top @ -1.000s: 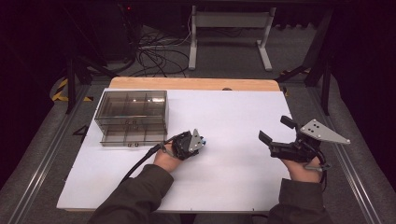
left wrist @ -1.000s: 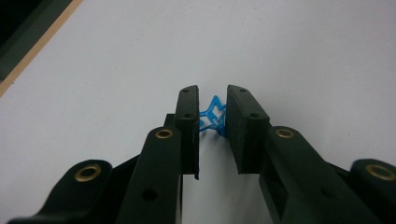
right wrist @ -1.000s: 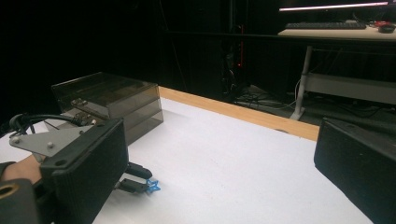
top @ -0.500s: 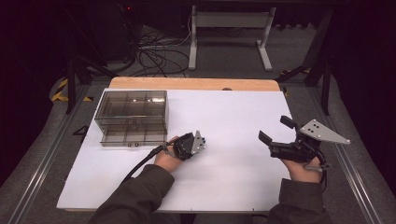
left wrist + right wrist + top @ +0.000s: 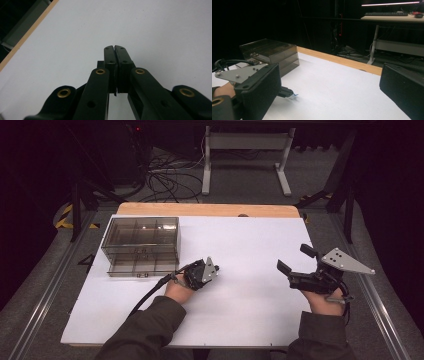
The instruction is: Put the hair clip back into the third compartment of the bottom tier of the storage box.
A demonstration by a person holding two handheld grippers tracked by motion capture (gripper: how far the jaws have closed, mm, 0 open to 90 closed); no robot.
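Far left of the table (image 5: 250,235): drawer box (image 5: 141,246), smoke-tinted clear plastic, low and wide, standing square near the wooden back edge. Divided tray on top, shallow drawers below with small pulls on the near face; contents too dim to read. Same box in the right gripper view (image 5: 272,53), glossy, with sharp corners. Judged light and rigid, with slick walls, likely to skate on the white surface if pushed from one side, and thin enough to crack under a hard pinch. Best hold judged to be a drawer pull for opening, or the two short end walls low down for moving; steadying needed on the opposite side either way. Just right of the box's near corner, apart from it: left gripper (image 5: 215,270), low over the table, jaws pressed together with nothing seen between them in its own view (image 5: 114,47). From the right gripper view (image 5: 287,93), a tiny blue fleck (image 5: 294,95) at those tips, too small to name. Well right of the box, across bare white surface: right gripper (image 5: 296,259), held in the hand above the table, jaws spread wide and holding nothing, aimed back towards the box (image 5: 329,75).
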